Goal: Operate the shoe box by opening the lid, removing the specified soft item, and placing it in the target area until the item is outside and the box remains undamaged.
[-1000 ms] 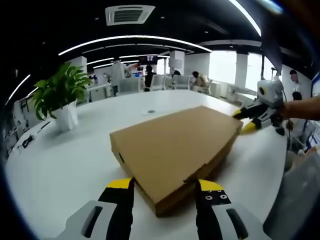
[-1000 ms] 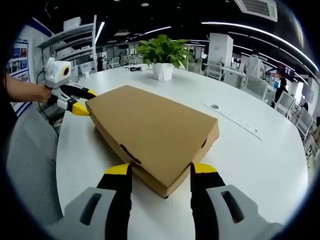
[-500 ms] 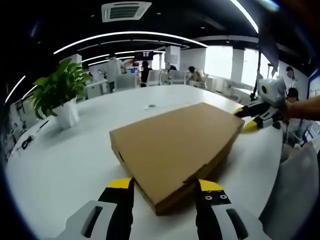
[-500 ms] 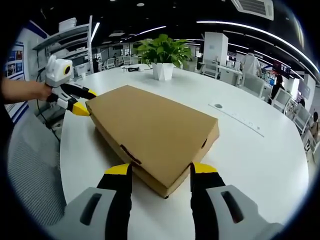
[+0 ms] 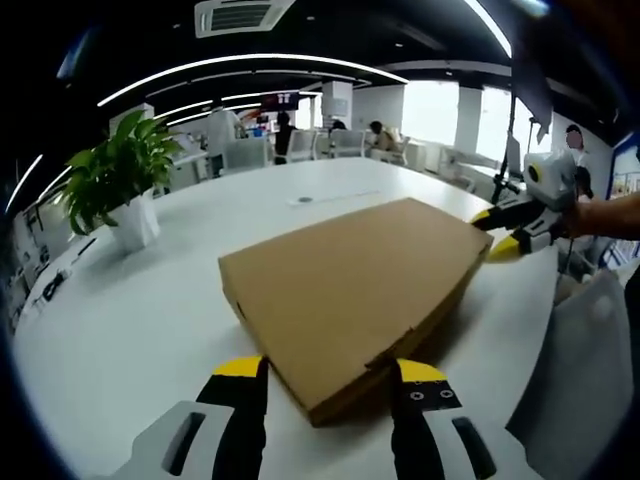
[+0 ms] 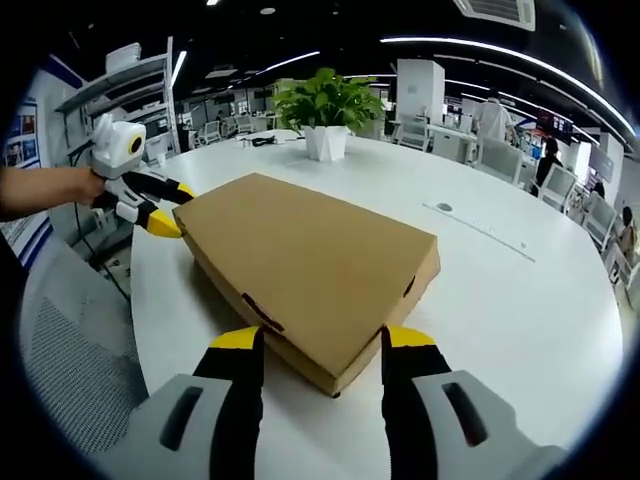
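Note:
A flat brown cardboard shoe box [image 5: 350, 285] lies closed on the white round table [image 5: 130, 330]. My left gripper [image 5: 330, 373] is open, its yellow-tipped jaws standing either side of the box's near corner. The right gripper [image 5: 512, 228], held by a hand, sits at the far right corner in the left gripper view. In the right gripper view the same box [image 6: 310, 255] has its lid down, and my right gripper [image 6: 322, 342] is open astride its near corner. The left gripper [image 6: 155, 205] is at the box's left corner there. The box's contents are hidden.
A potted green plant [image 5: 115, 190] in a white pot stands on the table beyond the box, plant [image 6: 325, 110] in the other view. A grey mesh chair [image 6: 70, 370] is by the table's edge. Desks, chairs and people fill the office behind.
Both views have drifted slightly with the hands. The box stays closed in the same place, and both grippers keep their spots at its corners.

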`<act>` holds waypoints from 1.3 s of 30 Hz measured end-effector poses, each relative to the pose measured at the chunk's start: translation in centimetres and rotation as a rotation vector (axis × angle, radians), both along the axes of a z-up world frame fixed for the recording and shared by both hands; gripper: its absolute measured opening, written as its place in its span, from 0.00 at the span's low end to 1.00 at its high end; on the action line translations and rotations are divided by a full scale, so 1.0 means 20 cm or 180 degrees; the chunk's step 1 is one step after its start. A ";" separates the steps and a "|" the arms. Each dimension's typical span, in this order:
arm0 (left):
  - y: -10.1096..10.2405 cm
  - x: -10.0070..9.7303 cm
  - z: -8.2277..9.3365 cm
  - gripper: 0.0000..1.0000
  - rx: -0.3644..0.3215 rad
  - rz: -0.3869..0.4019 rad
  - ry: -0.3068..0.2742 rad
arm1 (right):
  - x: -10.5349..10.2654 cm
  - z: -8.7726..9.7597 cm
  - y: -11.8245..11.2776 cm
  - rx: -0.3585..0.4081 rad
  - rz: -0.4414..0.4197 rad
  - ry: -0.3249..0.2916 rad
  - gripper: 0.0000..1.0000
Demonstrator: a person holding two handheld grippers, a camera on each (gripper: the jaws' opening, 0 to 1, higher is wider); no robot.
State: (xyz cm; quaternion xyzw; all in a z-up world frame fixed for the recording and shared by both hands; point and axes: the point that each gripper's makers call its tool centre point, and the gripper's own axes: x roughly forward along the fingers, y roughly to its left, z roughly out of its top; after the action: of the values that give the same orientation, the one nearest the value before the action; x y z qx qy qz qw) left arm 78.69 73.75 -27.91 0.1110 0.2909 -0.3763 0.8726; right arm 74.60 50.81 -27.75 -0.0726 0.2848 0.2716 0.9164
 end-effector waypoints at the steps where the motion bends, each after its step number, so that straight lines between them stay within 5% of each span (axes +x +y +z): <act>1: -0.01 -0.01 0.00 0.49 0.0005 -0.0004 -0.0001 | 0.00 0.00 0.00 0.0001 -0.0003 0.0001 0.43; 18: 0.13 -0.05 0.00 0.49 0.0112 -0.0144 0.0061 | -0.13 0.00 0.13 -0.0005 -0.0009 0.0021 0.40; 39: 0.18 -0.14 0.01 0.49 0.0190 -0.0190 0.0186 | -0.24 0.00 0.20 0.0125 0.0036 -0.0025 0.38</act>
State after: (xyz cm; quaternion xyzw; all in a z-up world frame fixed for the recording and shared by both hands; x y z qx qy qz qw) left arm 75.86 77.34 -27.65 0.1345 0.3239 -0.3964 0.8485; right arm 69.83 54.83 -27.69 -0.0572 0.2754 0.2821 0.9172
